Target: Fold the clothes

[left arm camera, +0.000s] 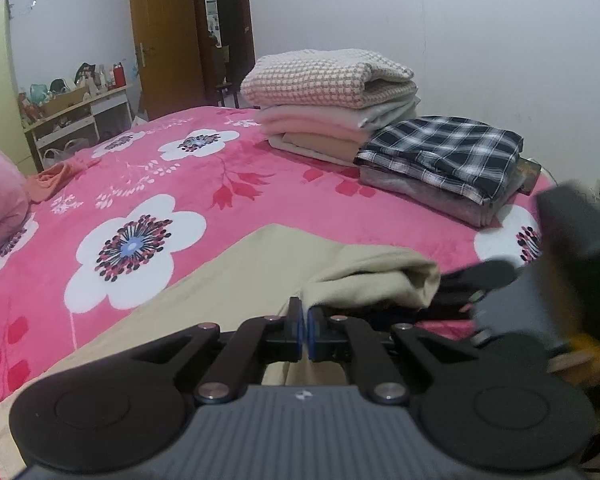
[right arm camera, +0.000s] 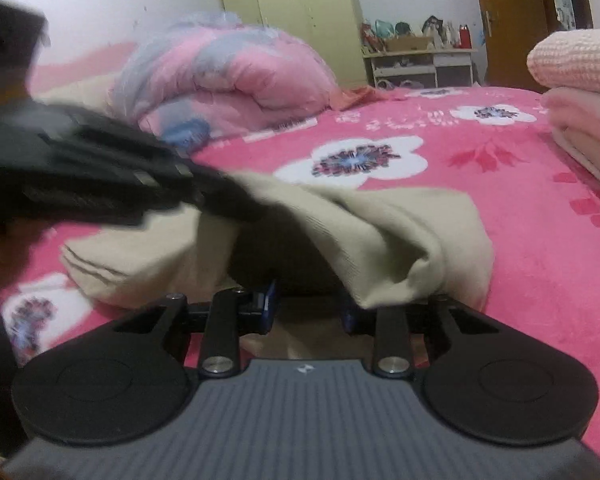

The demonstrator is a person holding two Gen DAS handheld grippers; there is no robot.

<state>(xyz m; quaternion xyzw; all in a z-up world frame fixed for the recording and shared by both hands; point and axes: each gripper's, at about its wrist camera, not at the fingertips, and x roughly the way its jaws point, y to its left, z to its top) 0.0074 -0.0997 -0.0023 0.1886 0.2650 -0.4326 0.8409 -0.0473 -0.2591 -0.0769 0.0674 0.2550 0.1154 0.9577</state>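
Observation:
A beige garment point(left arm camera: 260, 276) lies on the pink flowered bedspread point(left arm camera: 180, 184). My left gripper point(left arm camera: 304, 322) is shut on a raised fold of it near its right edge. In the right wrist view the beige garment point(right arm camera: 380, 232) hangs in a lifted fold. My right gripper point(right arm camera: 308, 304) stands open under that fold, and the cloth drapes over its right finger. The left gripper point(right arm camera: 220, 196) shows blurred there, holding the cloth from the left. The right gripper point(left arm camera: 460, 292) shows blurred in the left wrist view, at the right.
A stack of folded towels and blankets point(left arm camera: 332, 96) and a folded plaid shirt pile point(left arm camera: 444, 156) sit at the far right of the bed. A pink quilt point(right arm camera: 228, 76) is bunched at the head. An orange cloth point(left arm camera: 56, 176) lies near the far edge.

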